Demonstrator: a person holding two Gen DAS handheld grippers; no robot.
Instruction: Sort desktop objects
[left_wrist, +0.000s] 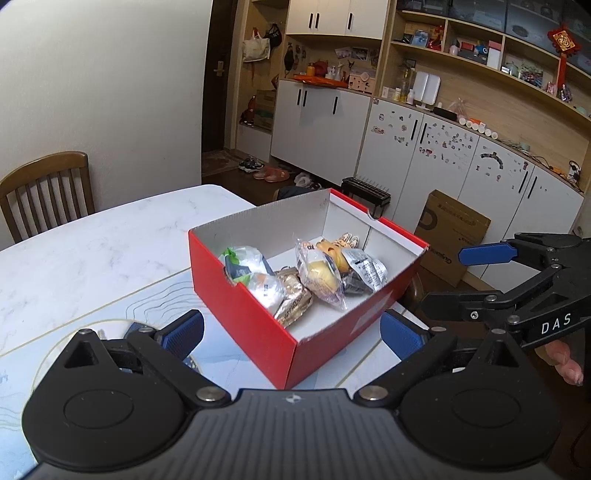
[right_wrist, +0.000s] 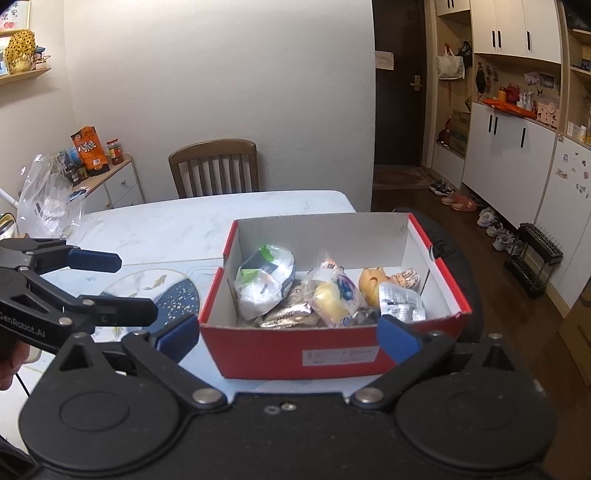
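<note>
A red shoebox (right_wrist: 332, 347) with a white inside sits open-topped on the marble table (right_wrist: 177, 225), close to its right edge. In the right wrist view its long axis runs left to right across the frame, one long wall with a white label facing the camera; in the left wrist view it lies at an angle, a near corner pointing toward the camera. Inside lie several wrapped snacks: a white and green packet (right_wrist: 260, 280) at the left, a gold foil packet (right_wrist: 284, 314) at the near wall, a clear bag holding something yellow (right_wrist: 332, 299) in the middle, and a silver sachet (right_wrist: 400, 304) at the right. The right gripper (right_wrist: 288, 338) is spread wide and empty, its blue fingers (right_wrist: 177, 338) flanking the box's near wall without touching it. The left gripper (left_wrist: 291, 332) is likewise spread and empty, the box's near corner lying between its fingers. A wooden chair (right_wrist: 214, 168) stands at the table's far side.
</note>
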